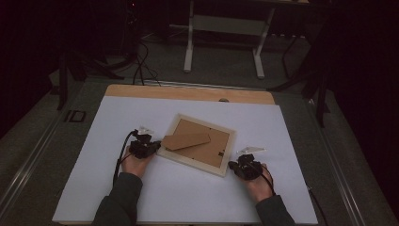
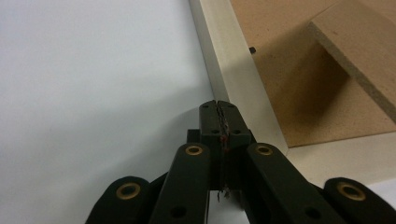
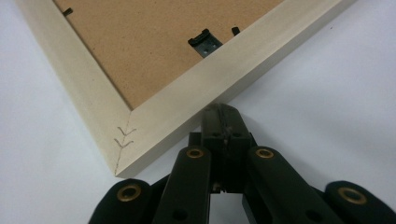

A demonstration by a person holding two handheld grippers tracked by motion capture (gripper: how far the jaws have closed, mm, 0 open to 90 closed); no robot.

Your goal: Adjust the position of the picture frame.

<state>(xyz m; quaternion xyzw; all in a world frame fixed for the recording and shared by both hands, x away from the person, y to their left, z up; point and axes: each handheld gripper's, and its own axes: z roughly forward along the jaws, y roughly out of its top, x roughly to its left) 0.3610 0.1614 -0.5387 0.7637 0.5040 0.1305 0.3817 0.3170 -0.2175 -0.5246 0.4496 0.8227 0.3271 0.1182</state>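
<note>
Picture frame [image 1: 197, 143] face-down on the desk [image 1: 141, 113]. Left claw [image 1: 146, 148] clenched empty at its left edge. Right claw [image 1: 244, 167] clenched empty at its near corner.

A picture frame [image 1: 197, 144] lies face down and askew on the white table [image 1: 179, 188], its cardboard stand [image 1: 186, 140] folded out. The left gripper [image 1: 151, 147] touches its left edge; the right gripper [image 1: 235, 166] meets its near right corner.
</note>
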